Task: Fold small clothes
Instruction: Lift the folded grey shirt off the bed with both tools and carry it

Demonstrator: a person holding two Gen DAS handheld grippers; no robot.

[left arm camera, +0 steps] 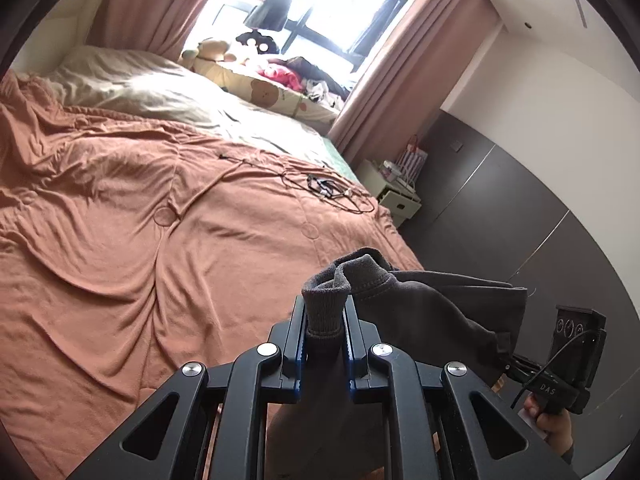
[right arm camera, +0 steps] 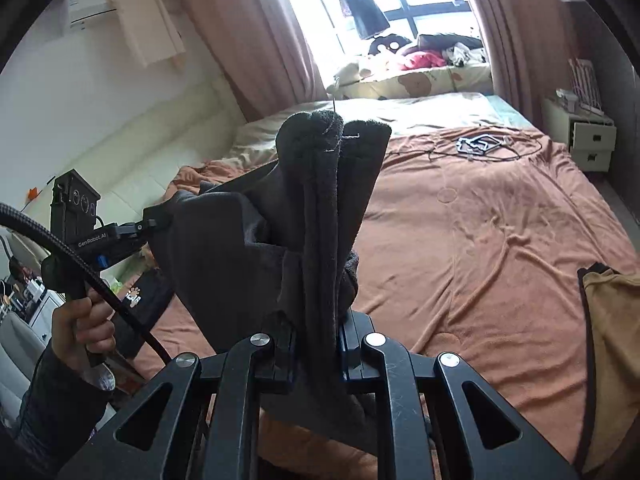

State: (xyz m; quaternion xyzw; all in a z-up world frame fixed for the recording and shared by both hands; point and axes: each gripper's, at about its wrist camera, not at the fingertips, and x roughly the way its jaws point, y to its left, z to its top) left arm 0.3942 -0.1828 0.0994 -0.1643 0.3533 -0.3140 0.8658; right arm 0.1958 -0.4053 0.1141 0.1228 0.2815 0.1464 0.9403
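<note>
Two grippers are clamped on one dark grey garment [left arm camera: 436, 304], which is held in the air above the bed [left arm camera: 120, 208], slung between them. On the left, the left gripper [left arm camera: 325, 332] is pinched shut on a ribbed cuff or hem, the knit bunched up between the pads. Across to the right, the right gripper [right arm camera: 316, 332] is closed on a thick gathered fold that stands up tall in front of its lens. The cloth is judged soft, light and limp: it sags between the two holds and will drape wherever it is laid, so it is best taken at corners, cuffs or hems and drawn taut before being lowered. Little slip is expected on such fleecy fabric.

From the left view, the right gripper's handle and a hand [left arm camera: 554, 428] are seen at the far right. Only the right view shows the left hand [right arm camera: 80, 324], a black printed item [right arm camera: 144, 296] on the bed's left edge, and a tan cloth [right arm camera: 612, 344] at far right.
</note>
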